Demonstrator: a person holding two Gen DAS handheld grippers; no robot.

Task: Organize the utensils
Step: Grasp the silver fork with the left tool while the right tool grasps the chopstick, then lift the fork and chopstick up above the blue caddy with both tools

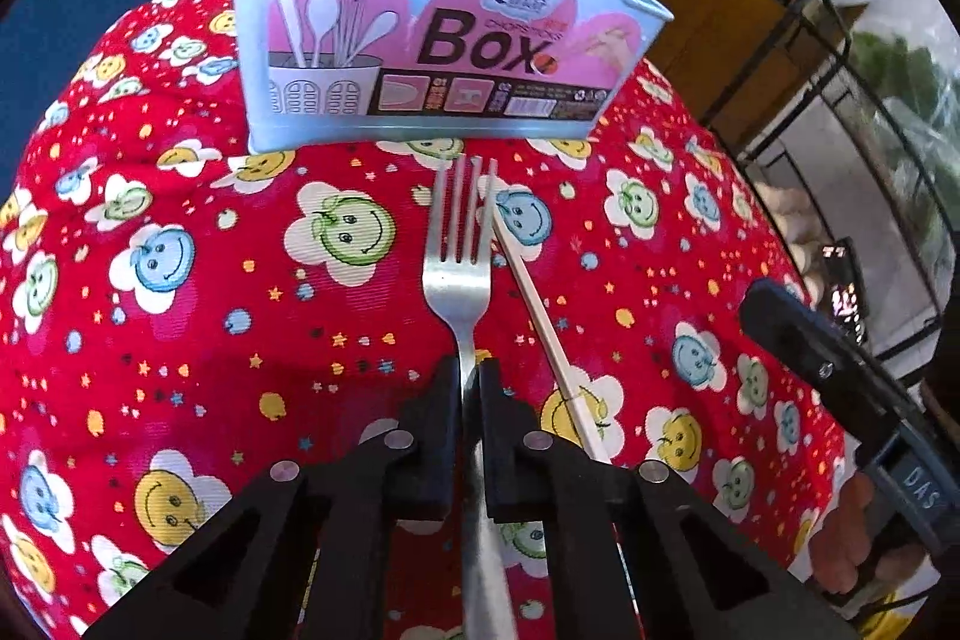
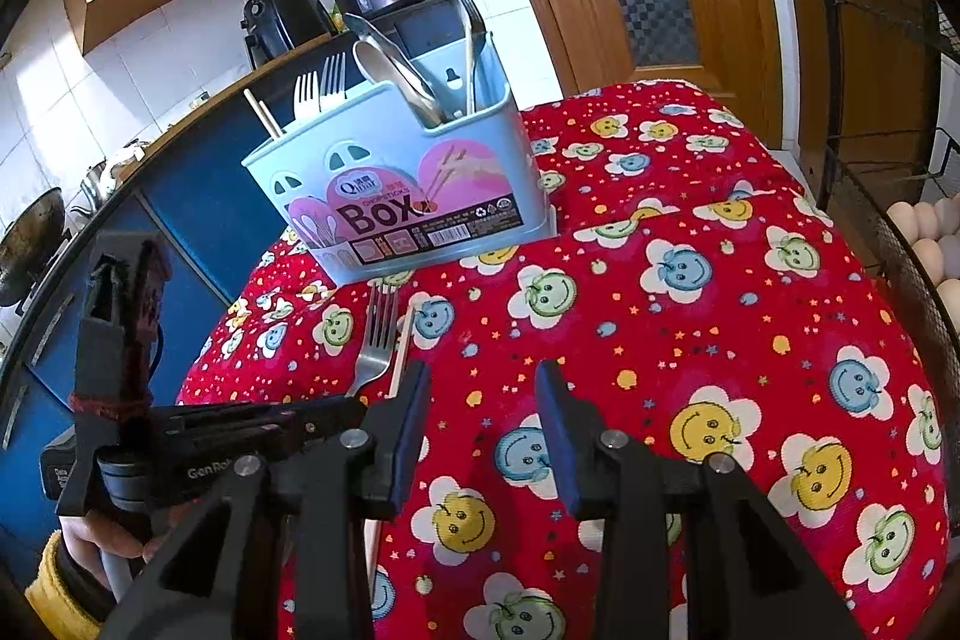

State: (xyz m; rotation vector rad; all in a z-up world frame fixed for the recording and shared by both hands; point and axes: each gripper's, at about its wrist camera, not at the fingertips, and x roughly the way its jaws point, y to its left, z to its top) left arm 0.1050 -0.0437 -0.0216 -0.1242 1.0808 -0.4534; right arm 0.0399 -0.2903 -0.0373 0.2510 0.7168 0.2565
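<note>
Fork (image 1: 457, 274) lies on the red cloth (image 1: 180, 340) before the blue box (image 1: 432, 10), beside a chopstick (image 1: 540, 316); left hand-held gripper (image 1: 470, 376) is clamped on its neck, right hand-held gripper (image 2: 483, 382) half-open, empty. Pickup step; next, lift it into the box

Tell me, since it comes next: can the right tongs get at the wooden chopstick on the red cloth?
Probably yes: the wooden chopstick lies uncovered beside the held metal fork, though the left tongs crowd it.
</note>
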